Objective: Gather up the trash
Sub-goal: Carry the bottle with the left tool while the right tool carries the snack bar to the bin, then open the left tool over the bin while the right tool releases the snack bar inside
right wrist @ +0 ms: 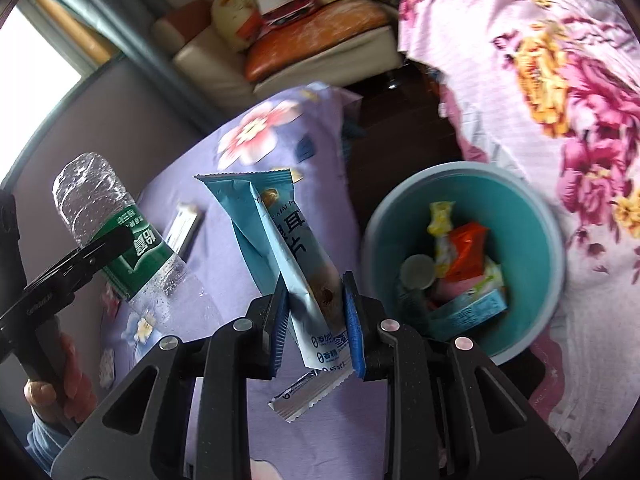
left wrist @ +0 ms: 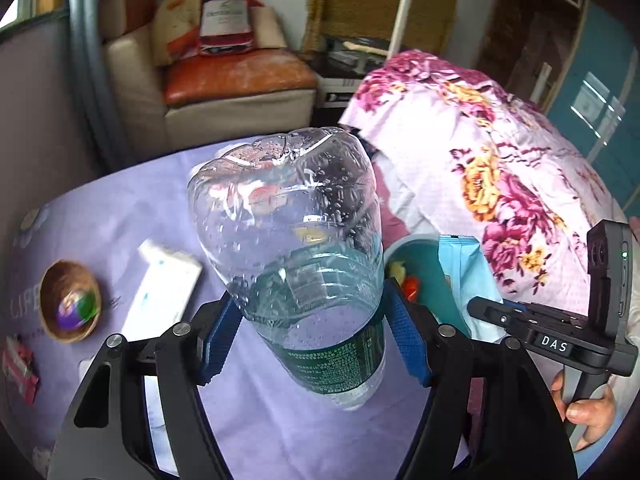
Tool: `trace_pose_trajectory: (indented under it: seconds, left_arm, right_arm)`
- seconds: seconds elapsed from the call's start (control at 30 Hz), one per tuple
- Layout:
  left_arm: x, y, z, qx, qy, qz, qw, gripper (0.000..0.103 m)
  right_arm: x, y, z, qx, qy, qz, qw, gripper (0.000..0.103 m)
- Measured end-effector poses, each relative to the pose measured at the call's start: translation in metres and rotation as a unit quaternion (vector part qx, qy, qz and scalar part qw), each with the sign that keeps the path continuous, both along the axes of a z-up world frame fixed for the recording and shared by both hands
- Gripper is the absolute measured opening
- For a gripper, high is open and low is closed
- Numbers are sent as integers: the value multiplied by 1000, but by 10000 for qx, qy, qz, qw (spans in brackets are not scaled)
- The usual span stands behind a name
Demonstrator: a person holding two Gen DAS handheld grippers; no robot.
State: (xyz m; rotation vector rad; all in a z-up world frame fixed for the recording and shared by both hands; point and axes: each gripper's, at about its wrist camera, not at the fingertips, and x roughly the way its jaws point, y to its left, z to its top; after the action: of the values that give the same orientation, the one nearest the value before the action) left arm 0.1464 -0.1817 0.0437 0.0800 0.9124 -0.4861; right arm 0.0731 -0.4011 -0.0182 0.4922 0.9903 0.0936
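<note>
Your left tongs (left wrist: 316, 320) are nearest to the lens, and their blue pads (left wrist: 406, 344) are clamped on both sides of a clear plastic bottle (left wrist: 292, 240) with a green label. You hold the bottle above the bench (left wrist: 120, 208), which has a lilac flowered cloth, and its ribbed bottom end points away from you. Water drops sit on the inside of its wall.

To the left of these tongs, down on the cloth, lies a white box (left wrist: 164, 292), blurred. Further left stands a small woven bowl (left wrist: 70, 300) with something purple and green inside; I cannot tell what it is. At the left edge lies a pink packet (left wrist: 18, 364).

Your right tongs (right wrist: 316, 312) are closed on a long light-blue snack wrapper (right wrist: 280, 240), which stands up between the pads while its lower end hangs below them. Just to the right of these tongs, and lower, is a teal trash bin (right wrist: 532, 216). Inside it lie a yellow wrapper (right wrist: 440, 220), an orange one (right wrist: 466, 254), a blue carton (right wrist: 468, 308) and a grey round piece (right wrist: 418, 272). The wrapper you hold is beside the bin, not above its opening.

Beyond the bin, to the right, lies a pink flowered quilt (right wrist: 560, 80). Far ahead stands a cream armchair (left wrist: 224, 100) with bags on it.
</note>
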Motion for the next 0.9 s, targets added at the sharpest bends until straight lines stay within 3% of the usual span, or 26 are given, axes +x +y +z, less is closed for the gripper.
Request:
trace_pose_trajectory:
  seconds: [0.23, 0.43, 0.7, 0.8, 0.9]
  left_arm:
    - [6, -81, 3, -30, -176, -618, 9979, 68]
    - [3, -143, -36, 272, 104, -1165, 9928, 68]
    - [4, -175, -89, 803, 548, -1411, 9852, 69]
    - [7, -175, -95, 923, 562, -1309, 9855, 79]
    - [11, -167, -94, 825, 592, -1203, 9875, 80]
  right_arm:
    - [-15, -64, 0, -153, 2, -774, 9969, 24]
    - [-21, -101, -11, -201, 142, -1037, 9943, 24]
    - [-25, -123, -34, -167, 397, -1130, 9927, 24]
    - [-24, -125, -41, -163, 460, -1123, 9925, 24]
    - [-23, -124, -45, -189, 506, -1092, 9926, 24]
